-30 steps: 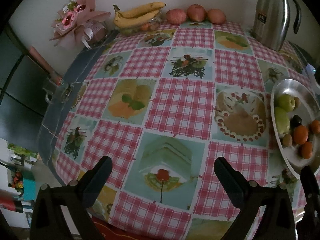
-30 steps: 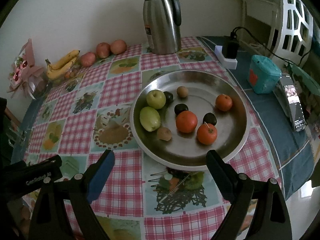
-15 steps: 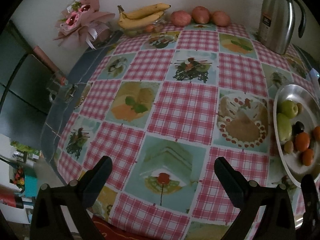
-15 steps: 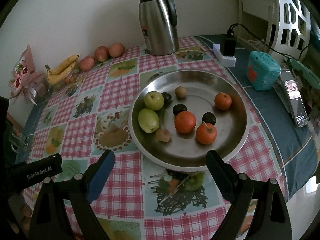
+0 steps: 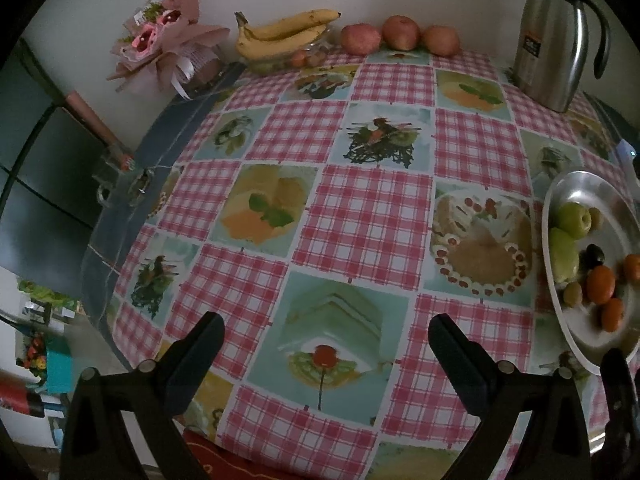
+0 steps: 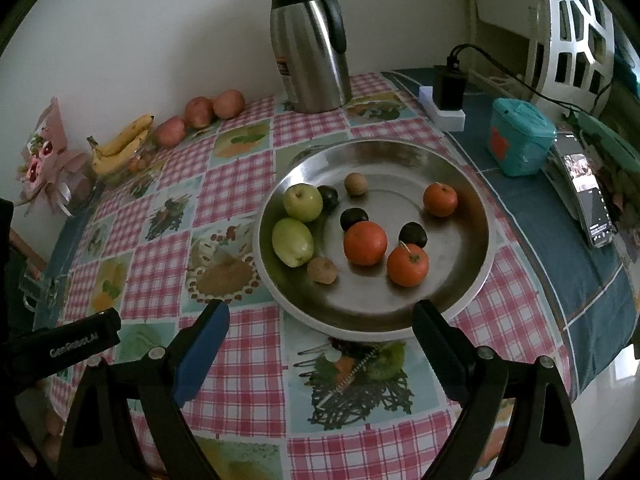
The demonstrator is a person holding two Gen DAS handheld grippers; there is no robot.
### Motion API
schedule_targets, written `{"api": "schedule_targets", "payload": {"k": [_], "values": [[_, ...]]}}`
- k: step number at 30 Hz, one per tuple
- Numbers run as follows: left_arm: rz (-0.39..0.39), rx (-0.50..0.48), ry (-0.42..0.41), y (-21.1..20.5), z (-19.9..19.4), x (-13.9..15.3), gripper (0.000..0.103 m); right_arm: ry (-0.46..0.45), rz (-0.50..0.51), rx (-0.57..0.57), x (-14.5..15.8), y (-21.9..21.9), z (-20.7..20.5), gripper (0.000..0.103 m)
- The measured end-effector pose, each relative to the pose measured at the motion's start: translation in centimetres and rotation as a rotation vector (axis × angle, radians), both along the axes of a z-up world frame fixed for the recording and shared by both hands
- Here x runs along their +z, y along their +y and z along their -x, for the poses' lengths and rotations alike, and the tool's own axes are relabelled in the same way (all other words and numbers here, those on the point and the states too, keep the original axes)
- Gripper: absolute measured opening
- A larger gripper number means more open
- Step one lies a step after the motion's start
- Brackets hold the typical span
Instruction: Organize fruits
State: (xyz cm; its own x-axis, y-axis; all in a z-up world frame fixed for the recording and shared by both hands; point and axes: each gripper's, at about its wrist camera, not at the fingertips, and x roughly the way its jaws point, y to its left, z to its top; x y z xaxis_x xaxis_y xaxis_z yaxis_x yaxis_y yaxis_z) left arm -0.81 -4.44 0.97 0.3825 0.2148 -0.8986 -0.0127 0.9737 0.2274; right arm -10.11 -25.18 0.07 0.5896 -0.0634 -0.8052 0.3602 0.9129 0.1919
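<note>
I have both tools hovering above the worktop [image 5: 372,216], each empty. The right hand-held gripper [image 6: 320,332] is spread wide just short of the steel plate [image 6: 472,280], lined up with the mixed fruit there: oranges [image 6: 365,242], green apples [image 6: 303,201], dark plums [image 6: 353,219] lie loose and unsorted. The left hand-held gripper [image 5: 326,340] is likewise released over bare cloth, well apart from the bananas [image 5: 280,34] and red apples [image 5: 400,32] against the wall, presumably waiting its turn.

A home dining corner: checked tablecloth [image 5: 372,216], steel thermos jug [image 6: 308,44], bouquet [image 5: 160,40]
</note>
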Motion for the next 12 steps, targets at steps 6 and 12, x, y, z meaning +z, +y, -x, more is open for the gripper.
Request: {"api": "schedule_targets", "payload": {"k": [6,12], "values": [[0.022,-0.01,0.007,-0.15,0.16,-0.01,0.103,-0.004,0.022,-0.011,0.18,-0.06,0.2,0.093],[0.035,-0.052,-0.015,-0.36,0.55,0.48,0.103,-0.003,0.047,-0.033,0.13,-0.37,0.16,0.093]]}}
